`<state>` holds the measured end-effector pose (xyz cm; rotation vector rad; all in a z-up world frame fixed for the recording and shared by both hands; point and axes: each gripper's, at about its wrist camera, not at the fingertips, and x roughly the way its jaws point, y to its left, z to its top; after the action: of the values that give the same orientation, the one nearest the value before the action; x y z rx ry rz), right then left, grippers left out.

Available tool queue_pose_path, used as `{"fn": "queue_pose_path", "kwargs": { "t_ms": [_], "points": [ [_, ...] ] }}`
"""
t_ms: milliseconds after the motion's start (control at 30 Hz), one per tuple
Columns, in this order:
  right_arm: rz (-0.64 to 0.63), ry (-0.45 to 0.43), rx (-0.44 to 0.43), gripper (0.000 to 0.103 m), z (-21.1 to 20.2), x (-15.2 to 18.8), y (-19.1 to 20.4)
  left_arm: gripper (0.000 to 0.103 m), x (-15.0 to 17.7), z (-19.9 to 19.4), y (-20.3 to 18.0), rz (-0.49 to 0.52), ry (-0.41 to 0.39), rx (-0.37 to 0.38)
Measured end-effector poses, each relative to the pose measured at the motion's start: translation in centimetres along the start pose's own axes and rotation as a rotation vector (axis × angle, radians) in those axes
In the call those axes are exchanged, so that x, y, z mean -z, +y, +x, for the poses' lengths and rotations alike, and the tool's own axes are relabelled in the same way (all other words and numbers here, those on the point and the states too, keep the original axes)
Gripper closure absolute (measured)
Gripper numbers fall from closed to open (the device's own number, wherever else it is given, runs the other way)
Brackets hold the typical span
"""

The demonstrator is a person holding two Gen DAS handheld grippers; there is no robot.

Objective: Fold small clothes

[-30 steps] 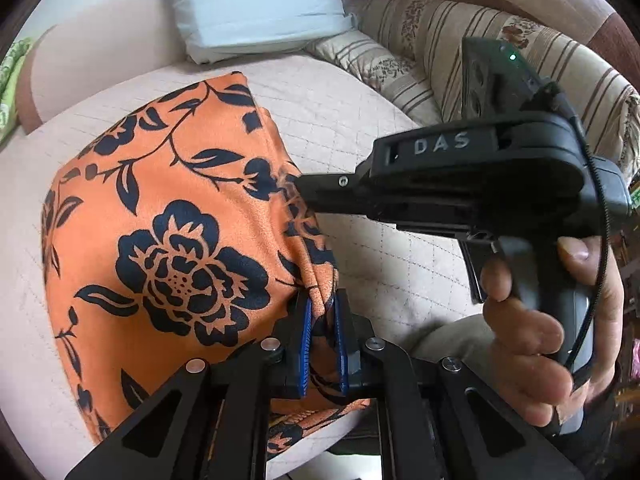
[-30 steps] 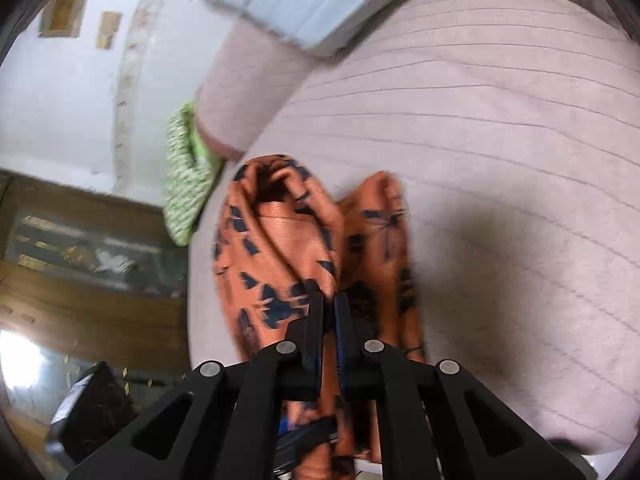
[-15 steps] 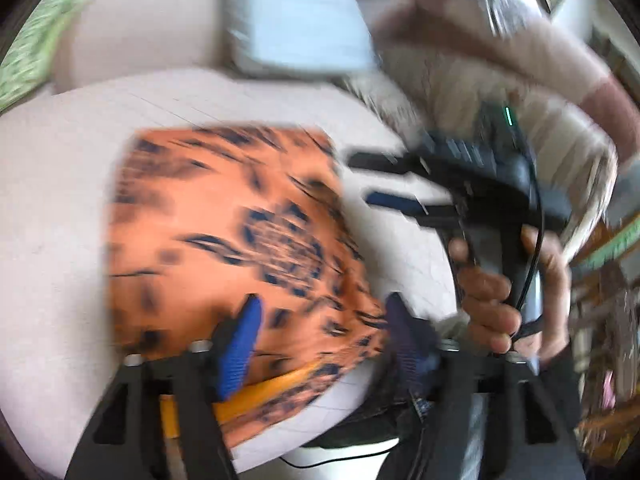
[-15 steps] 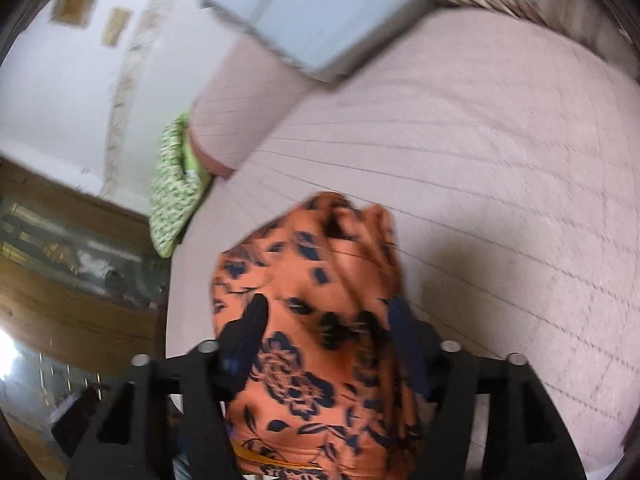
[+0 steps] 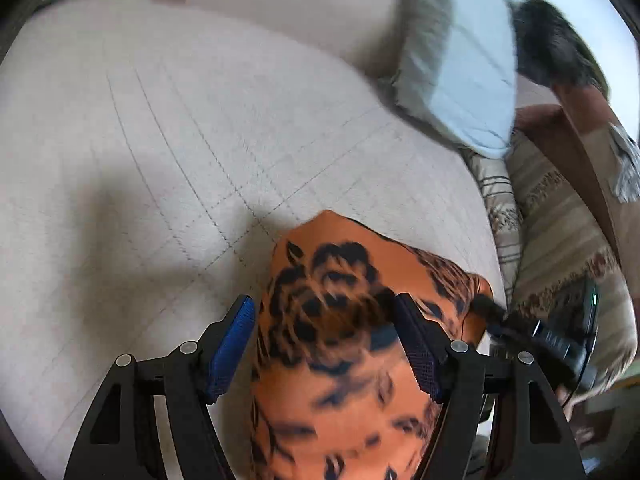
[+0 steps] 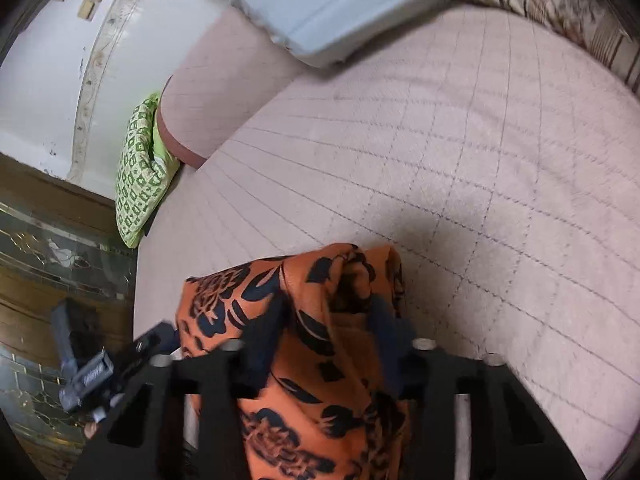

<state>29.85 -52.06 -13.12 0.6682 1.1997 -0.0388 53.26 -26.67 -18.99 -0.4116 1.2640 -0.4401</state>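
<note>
From your left wrist camera, the left gripper [image 5: 326, 344] stands with its jaws wide apart, the 2 blue pads [image 5: 232, 346] clear of the cloth on either side. The orange garment with black flowers [image 5: 344, 360] lies between and beneath them on the quilted pink cover [image 5: 160, 152] of the seat, folded to a narrow shape whose far edge points away from you. At the right edge of this view the right gripper [image 5: 486, 308] reaches in, its tip at the garment's far right corner. A pale blue pillow [image 5: 460, 80] leans at the back, with a striped cushion [image 5: 536, 208] beside it.

From your right wrist camera, the right gripper [image 6: 326, 322] has its jaws partly apart; they have just been closing, with a raised fold of the orange garment [image 6: 312, 340] between them. The fingers are blurred, so you cannot tell whether the pads press on the cloth. The garment rests at the near edge of the pink cover [image 6: 440, 140]. The left gripper [image 6: 156, 340] shows at the lower left, near the garment's left edge. A green patterned cushion [image 6: 140, 168] sits at the far left end of the seat.
</note>
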Motion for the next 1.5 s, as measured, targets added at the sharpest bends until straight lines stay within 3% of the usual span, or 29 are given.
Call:
{"fn": "queue_pose_path", "kwargs": {
  "t_ms": [33, 67, 100, 167, 267, 300, 367, 433, 500, 533, 567, 667, 733, 800, 833, 967, 1033, 1167, 1233, 1267, 1367, 1500],
  "points": [
    [0.026, 0.003, 0.029, 0.085, 0.5, 0.2, -0.7, 0.032, -0.3, 1.0, 0.5, -0.016, 0.021, 0.024],
    [0.036, 0.006, 0.058, 0.088, 0.8, 0.1, -1.1, 0.038, -0.5, 1.6, 1.1, -0.041, 0.03, 0.049],
    [0.031, 0.007, 0.087, 0.09, 1.0, 0.0, -1.3, 0.05, -0.5, 2.2, 1.3, -0.056, 0.031, 0.063],
    [0.014, 0.006, 0.112, 0.093, 1.3, 0.0, -1.0, 0.053, -0.5, 3.3, 1.3, -0.052, 0.011, 0.018],
    [-0.017, 0.043, 0.217, 0.093, 3.3, 0.0, -0.8, 0.05, -0.5, 4.8, 0.9, -0.008, -0.013, -0.048],
    [-0.006, 0.054, 0.224, 0.092, 3.7, 0.1, -1.1, 0.045, -0.5, 5.2, 0.8, 0.007, -0.01, -0.073],
    [0.007, 0.047, 0.204, 0.089, 3.4, 0.1, -1.2, 0.043, -0.3, 4.8, 0.6, -0.02, 0.007, -0.055],
    [0.03, 0.031, 0.114, 0.082, 2.1, 0.2, -1.5, 0.044, 0.2, 2.8, 0.6, -0.015, 0.003, -0.025],
    [0.05, 0.012, 0.044, 0.065, 0.3, 0.9, -1.7, 0.044, 1.6, 0.5, 0.8, 0.017, -0.014, -0.003],
    [0.059, 0.007, 0.021, 0.045, -0.4, 1.3, -1.9, 0.043, 2.4, -0.5, 1.0, 0.032, -0.014, 0.004],
    [0.067, 0.002, 0.007, 0.031, -1.0, 1.7, -1.9, 0.039, 3.0, -1.3, 1.1, 0.037, -0.012, 0.01],
    [0.115, -0.002, -0.031, 0.027, -2.2, 3.4, -2.6, 0.038, 5.0, -1.9, 2.0, 0.027, 0.023, 0.032],
    [0.152, 0.044, -0.06, 0.027, -1.6, 4.7, -2.7, 0.038, 6.4, -1.3, 2.9, -0.008, 0.065, 0.077],
    [0.171, 0.114, -0.017, 0.028, -0.7, 6.2, -3.0, 0.038, 7.1, -0.1, 4.0, -0.05, 0.093, 0.12],
    [0.19, 0.127, 0.014, 0.031, -0.4, 6.8, -3.4, 0.038, 7.2, 0.5, 4.4, -0.073, 0.106, 0.146],
    [0.27, 0.116, -0.038, 0.04, -1.2, 8.2, -4.6, 0.038, 8.3, 3.0, 6.1, -0.202, 0.202, 0.281],
    [0.293, 0.148, -0.075, 0.048, -1.1, 9.1, -5.0, 0.038, 8.0, 3.9, 6.5, -0.232, 0.215, 0.286],
    [0.289, 0.166, -0.069, 0.047, -1.0, 9.5, -4.9, 0.037, 6.3, 4.8, 7.1, -0.269, 0.207, 0.279],
    [0.307, 0.184, -0.08, 0.048, -0.6, 9.3, -5.3, 0.042, 5.7, 5.4, 6.9, -0.258, 0.197, 0.254],
    [0.305, 0.186, -0.078, 0.053, -0.6, 9.3, -5.3, 0.054, 5.8, 5.5, 6.8, -0.258, 0.199, 0.241],
    [0.267, 0.189, -0.088, 0.075, -0.6, 9.5, -4.5, 0.071, 6.2, 4.3, 6.1, -0.255, 0.188, 0.242],
    [0.176, 0.138, -0.157, 0.084, -1.8, 9.4, -1.5, 0.078, 6.4, 0.0, 5.1, -0.206, 0.128, 0.285]
  ]
}}
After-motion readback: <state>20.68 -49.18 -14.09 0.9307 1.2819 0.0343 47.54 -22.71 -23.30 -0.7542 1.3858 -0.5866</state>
